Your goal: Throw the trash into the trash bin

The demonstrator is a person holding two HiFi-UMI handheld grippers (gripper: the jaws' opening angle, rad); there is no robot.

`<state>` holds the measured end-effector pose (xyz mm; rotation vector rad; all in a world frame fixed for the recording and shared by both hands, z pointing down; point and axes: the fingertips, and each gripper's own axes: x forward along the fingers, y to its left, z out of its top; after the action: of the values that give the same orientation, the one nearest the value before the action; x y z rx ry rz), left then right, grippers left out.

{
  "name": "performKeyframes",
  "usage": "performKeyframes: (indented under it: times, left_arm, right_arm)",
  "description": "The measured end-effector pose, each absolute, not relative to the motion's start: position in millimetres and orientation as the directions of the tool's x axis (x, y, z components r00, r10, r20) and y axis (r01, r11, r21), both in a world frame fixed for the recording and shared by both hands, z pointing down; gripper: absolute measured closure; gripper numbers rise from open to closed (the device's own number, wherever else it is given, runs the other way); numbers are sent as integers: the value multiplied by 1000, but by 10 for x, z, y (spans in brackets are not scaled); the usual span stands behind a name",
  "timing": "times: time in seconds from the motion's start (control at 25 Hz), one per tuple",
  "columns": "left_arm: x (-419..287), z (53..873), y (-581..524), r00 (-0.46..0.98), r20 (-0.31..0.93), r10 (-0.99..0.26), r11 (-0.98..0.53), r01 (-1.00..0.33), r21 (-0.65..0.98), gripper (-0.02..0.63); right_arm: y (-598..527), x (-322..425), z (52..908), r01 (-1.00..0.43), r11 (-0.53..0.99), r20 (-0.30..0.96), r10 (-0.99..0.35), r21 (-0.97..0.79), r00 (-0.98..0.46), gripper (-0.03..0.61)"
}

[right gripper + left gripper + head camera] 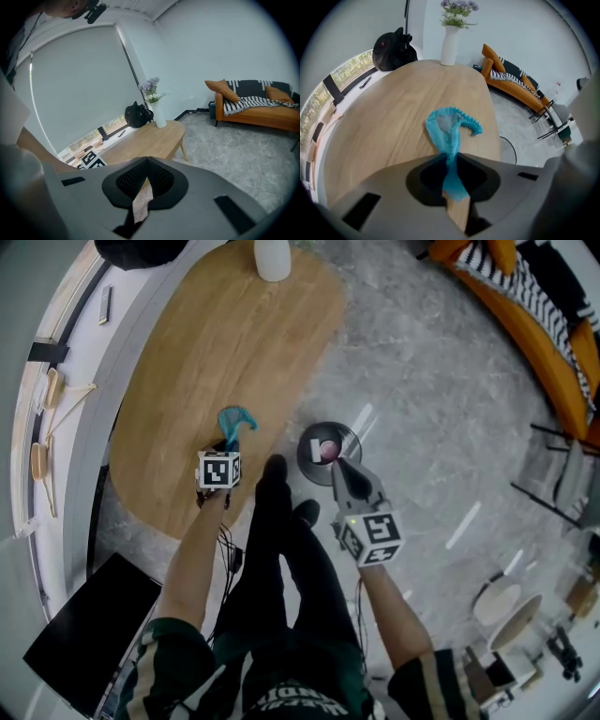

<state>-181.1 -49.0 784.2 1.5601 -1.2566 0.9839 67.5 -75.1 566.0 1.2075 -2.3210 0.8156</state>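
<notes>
The trash [234, 420] [447, 129], a limp blue gathered piece with a ruffled edge, lies on the near end of the wooden table [216, 343] [393, 108]. Its loose loop is spread on the wood and its narrow tail is pinched between the jaws of the left hand-held gripper [228, 442] [450, 157]. That gripper points steeply down at the table's near edge, and its jaws are closed on the blue stuff.

Just off the table's right edge, on the grey floor [422, 409], stands the round dark bin [349, 437], with something pink [328, 449] inside it. The right hand-held gripper [337, 466] [146, 161] reaches the bin's near rim with its tips. Its jaws meet at the tips. A pale sliver shows in the slit below them, and I cannot tell what it is.

At the far end of the table stands a white vase [272, 259] [450, 44] [159, 117] with flowers, and a black bag [391, 49] [137, 116] sits on the sill beside it. An orange sofa [534, 324] [511, 84] [258, 112] with a striped throw stands well apart, across the floor.
</notes>
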Motion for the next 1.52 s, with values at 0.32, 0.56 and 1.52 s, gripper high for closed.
performKeyframes:
  times: [0.32, 0.56, 1.52]
  left_arm:
    - [-1758, 7534, -562, 191, 889, -416, -111, -981, 159, 609]
    - [-1384, 7059, -665, 268, 821, -504, -234, -957, 169, 609]
    - [942, 8489, -252, 480, 859, -181, -701, -676, 230, 609]
  right_arm:
    - [-717, 767, 5688, -841, 442, 574, -618, -313, -538, 578]
    - [-661, 813, 5664, -849, 418, 556, -642, -324, -529, 578]
    - [-85, 2238, 6334, -941, 171, 615, -720, -293, -322, 578]
